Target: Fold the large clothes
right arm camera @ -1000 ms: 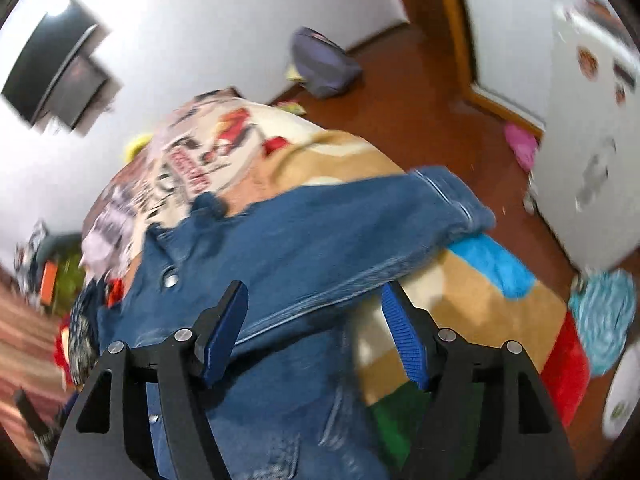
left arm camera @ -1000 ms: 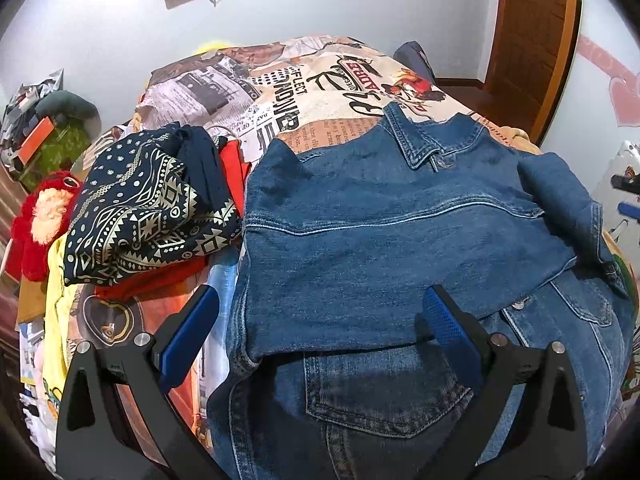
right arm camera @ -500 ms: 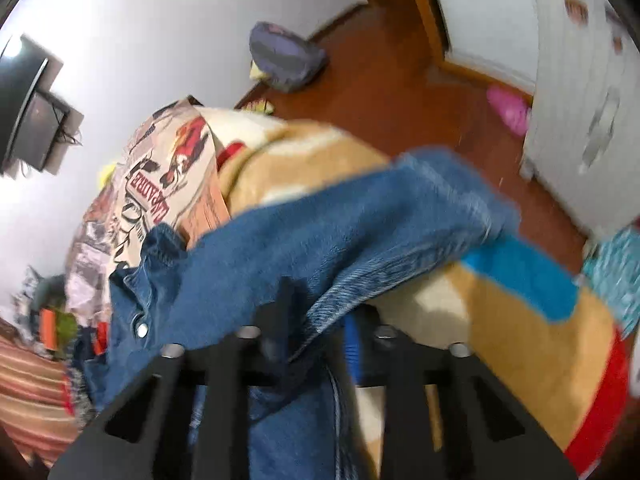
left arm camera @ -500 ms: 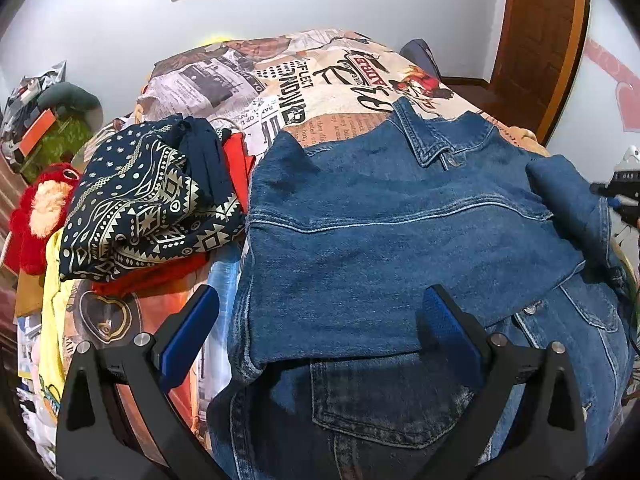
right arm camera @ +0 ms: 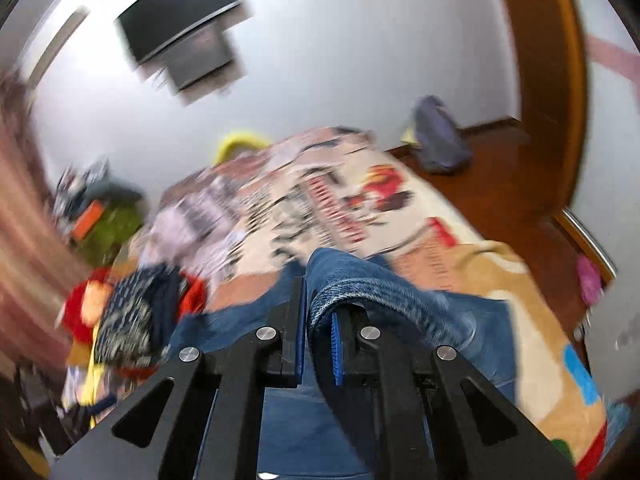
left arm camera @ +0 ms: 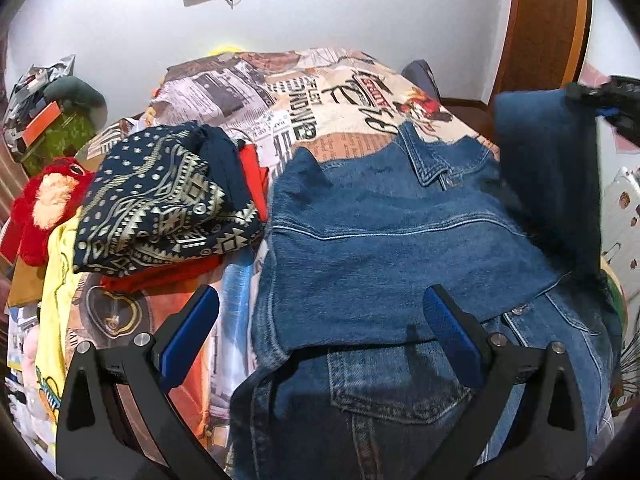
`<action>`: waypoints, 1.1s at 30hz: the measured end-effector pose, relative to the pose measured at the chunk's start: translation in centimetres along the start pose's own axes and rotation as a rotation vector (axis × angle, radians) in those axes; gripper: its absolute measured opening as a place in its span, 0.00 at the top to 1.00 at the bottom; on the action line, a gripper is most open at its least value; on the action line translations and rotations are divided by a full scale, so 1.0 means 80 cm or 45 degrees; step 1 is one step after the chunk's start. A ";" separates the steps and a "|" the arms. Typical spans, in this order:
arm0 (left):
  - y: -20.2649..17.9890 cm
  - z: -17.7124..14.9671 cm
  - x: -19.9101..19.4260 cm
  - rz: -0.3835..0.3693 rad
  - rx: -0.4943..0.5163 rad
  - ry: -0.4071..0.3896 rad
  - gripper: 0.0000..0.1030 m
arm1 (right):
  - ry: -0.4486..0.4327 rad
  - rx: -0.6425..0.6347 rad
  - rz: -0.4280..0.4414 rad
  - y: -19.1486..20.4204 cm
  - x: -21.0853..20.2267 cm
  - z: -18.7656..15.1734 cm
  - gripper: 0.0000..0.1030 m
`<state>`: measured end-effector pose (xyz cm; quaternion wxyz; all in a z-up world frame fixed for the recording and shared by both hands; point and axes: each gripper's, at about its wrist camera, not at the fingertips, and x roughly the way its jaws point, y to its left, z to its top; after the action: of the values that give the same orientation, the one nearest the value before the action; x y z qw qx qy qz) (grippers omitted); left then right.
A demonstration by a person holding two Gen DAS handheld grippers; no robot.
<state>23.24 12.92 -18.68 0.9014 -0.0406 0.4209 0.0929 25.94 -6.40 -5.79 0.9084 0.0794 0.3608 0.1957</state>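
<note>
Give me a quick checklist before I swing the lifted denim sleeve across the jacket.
1. Right tongs shut on the sleeve: ok.
2. Sleeve raised off the denim jacket: ok.
3. Left tongs open, holding nothing: ok.
4. Jacket back lying flat for the fold: ok.
5. Patterned clothes pile apart from the jacket: not ok, it touches the jacket's edge.
6. Grip depth on the sleeve cuff: cannot tell, the right view is blurred.

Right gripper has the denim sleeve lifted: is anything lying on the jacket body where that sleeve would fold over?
Nothing visible does. The right gripper is shut on the sleeve; the denim jacket lies bare on top. The patterned clothes pile sits beside it, clear.
</note>
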 end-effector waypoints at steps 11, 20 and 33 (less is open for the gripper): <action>0.047 -0.017 -0.043 0.023 -0.113 -0.043 0.01 | 0.620 -0.318 0.109 0.103 0.125 -0.135 0.77; 0.034 -0.014 -0.040 -0.019 -0.092 -0.006 0.01 | 0.572 -0.332 0.220 0.089 0.067 -0.122 0.52; -0.103 0.044 0.032 -0.218 0.175 0.111 0.00 | 0.362 -0.108 -0.275 -0.094 -0.007 -0.098 0.48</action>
<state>29.17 5.69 -18.37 0.8875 -0.0183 0.4601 -0.0153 22.42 -13.42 -13.30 0.8666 -0.0266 0.4833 0.1213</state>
